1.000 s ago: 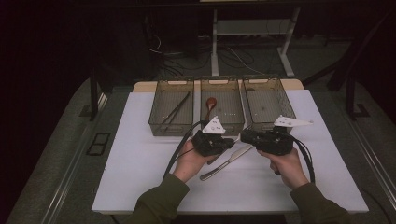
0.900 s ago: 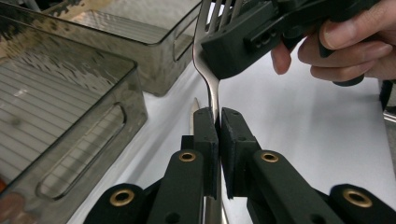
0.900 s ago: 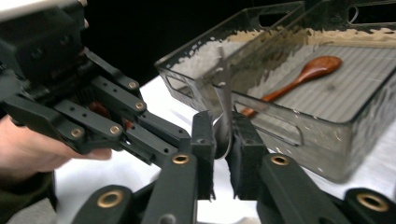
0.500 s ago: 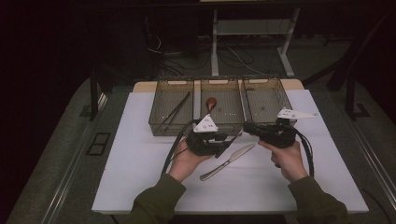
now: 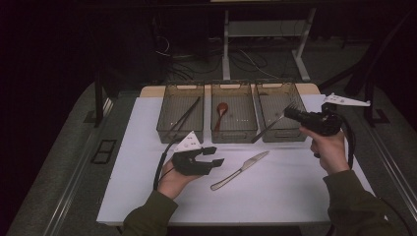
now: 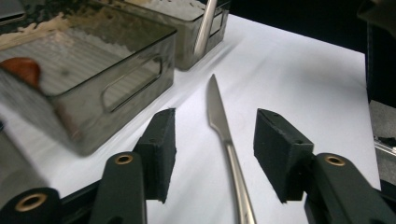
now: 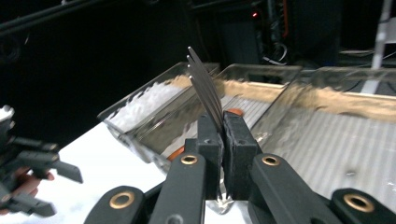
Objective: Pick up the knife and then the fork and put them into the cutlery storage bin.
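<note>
The right claw (image 5: 290, 114) is pinched tight on a fork (image 7: 204, 86), with the prongs sticking up past the pads and the handle hanging down toward 7 o'clock, just over the front edge of the right bin (image 5: 294, 96) in the high view. It is held by the neck like that, I think, so the long handle can be swung over the wall and laid down inside. The left claw (image 5: 215, 156) has just been opening and now stands about half wide with nothing pressed in it; in the left gripper view the knife (image 6: 224, 140) lies flat on the white tabletop (image 5: 295, 187) between the two pads (image 6: 161, 149), not touched. The blade points to 12 o'clock there, at the bins. In the high view the knife sits at 3 o'clock from the left claw, apart from the bins. The middle bin (image 5: 233, 133) has a red spoon (image 5: 221, 110) in it and the left bin (image 5: 164, 129) has dark chopsticks (image 5: 184, 117), so each kind of thing seems to get its own bin. The knife looks next to be picked up
</note>
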Motion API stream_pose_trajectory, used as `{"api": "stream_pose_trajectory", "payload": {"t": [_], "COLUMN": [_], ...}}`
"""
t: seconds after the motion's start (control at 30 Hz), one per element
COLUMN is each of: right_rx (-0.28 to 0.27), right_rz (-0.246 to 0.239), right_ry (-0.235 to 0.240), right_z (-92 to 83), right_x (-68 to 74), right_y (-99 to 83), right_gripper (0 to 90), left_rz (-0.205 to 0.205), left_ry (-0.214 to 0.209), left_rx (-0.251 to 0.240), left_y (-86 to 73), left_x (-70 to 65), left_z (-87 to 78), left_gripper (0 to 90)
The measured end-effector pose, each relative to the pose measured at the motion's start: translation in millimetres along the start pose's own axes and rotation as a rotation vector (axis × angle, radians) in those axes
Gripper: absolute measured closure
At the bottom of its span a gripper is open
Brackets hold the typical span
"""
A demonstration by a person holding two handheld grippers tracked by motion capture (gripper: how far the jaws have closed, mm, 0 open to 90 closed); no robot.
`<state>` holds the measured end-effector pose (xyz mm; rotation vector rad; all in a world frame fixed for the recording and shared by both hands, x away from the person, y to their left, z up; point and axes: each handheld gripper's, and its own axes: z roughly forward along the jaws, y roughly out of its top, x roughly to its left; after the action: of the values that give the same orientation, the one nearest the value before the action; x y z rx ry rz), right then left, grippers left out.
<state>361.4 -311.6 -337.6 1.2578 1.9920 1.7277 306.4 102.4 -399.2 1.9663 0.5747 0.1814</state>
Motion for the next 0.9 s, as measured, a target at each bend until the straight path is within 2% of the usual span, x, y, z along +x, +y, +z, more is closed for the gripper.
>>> {"api": "stream_pose_trajectory", "payload": {"t": [0.23, 0.37, 0.5, 0.53, 0.63, 0.83, 0.9], "right_rx": [-0.022, -0.028, -0.009, -0.003, 0.013, 0.092, 0.114], "right_rz": [0.006, 0.015, 0.007, 0.020, 0.007, 0.017, 0.035], "right_ry": [-0.049, -0.080, -0.122, -0.129, -0.156, -0.184, -0.185], "right_z": [-13.7, -15.9, -13.9, -13.0, -8.7, 12.7, 19.4], "right_x": [-18.9, -29.0, -39.4, -41.9, -48.0, -60.9, -65.7], "right_y": [21.1, 28.7, 33.4, 34.3, 35.8, 32.4, 29.5], "right_gripper": [85.5, 85.5, 85.5, 85.5, 85.5, 85.4, 85.5], "left_rz": [-0.015, -0.018, -0.012, -0.013, -0.015, -0.019, -0.021], "left_ry": [0.016, 0.032, 0.045, 0.048, 0.049, 0.053, 0.058], "left_rx": [-0.018, -0.028, -0.036, -0.036, -0.029, -0.007, -0.002], "left_y": [-20.6, -29.8, -38.2, -40.1, -45.8, -52.8, -52.4], "left_x": [4.8, 7.0, 7.6, 7.6, 7.7, 4.1, 4.0], "left_z": [-19.9, -31.9, -39.8, -40.8, -42.8, -39.6, -39.0], "left_gripper": [39.3, 35.2, 30.2, 28.5, 23.3, 9.8, 5.6]}}
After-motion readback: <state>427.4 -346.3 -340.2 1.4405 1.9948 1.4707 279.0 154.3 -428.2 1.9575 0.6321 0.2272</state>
